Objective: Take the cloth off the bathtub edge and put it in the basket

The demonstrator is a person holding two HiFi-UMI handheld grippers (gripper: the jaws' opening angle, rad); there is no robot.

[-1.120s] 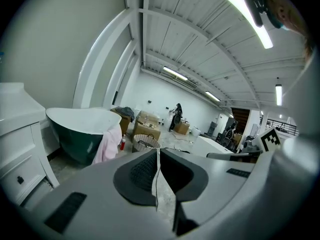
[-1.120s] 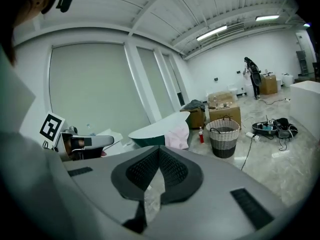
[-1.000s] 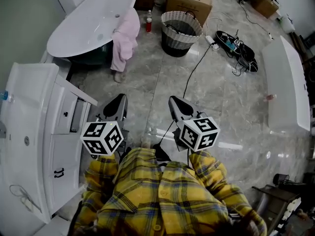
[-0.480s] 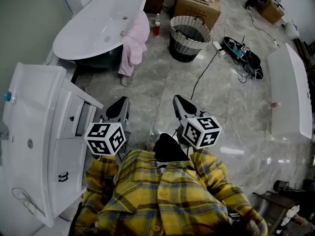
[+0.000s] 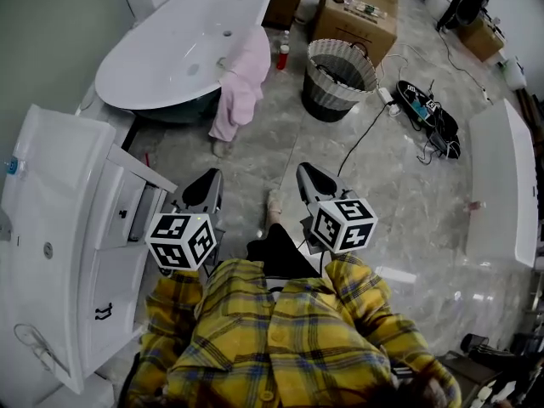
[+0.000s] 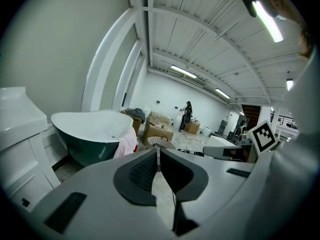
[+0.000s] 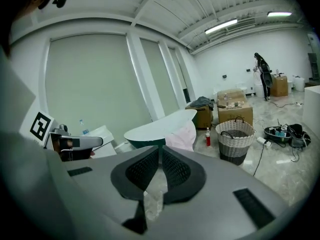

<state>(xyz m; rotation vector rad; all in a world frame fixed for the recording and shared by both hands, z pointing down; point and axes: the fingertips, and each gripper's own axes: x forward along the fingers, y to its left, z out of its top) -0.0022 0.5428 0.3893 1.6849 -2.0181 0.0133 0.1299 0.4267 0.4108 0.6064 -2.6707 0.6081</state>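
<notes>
Because nothing is within reach, the left gripper and the right gripper are carried with jaws clenched together on nothing. The pink cloth hangs over the bathtub rim, well ahead of both jaw tips, its weight on either side seemingly keeping it there. The basket stands well ahead too, to the right of the cloth, open-topped for the drop.

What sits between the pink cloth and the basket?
A red bottle stands on the floor between cloth and basket; the head view shows it.

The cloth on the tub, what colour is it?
The cloth is pink, clearest in the head view.
</notes>
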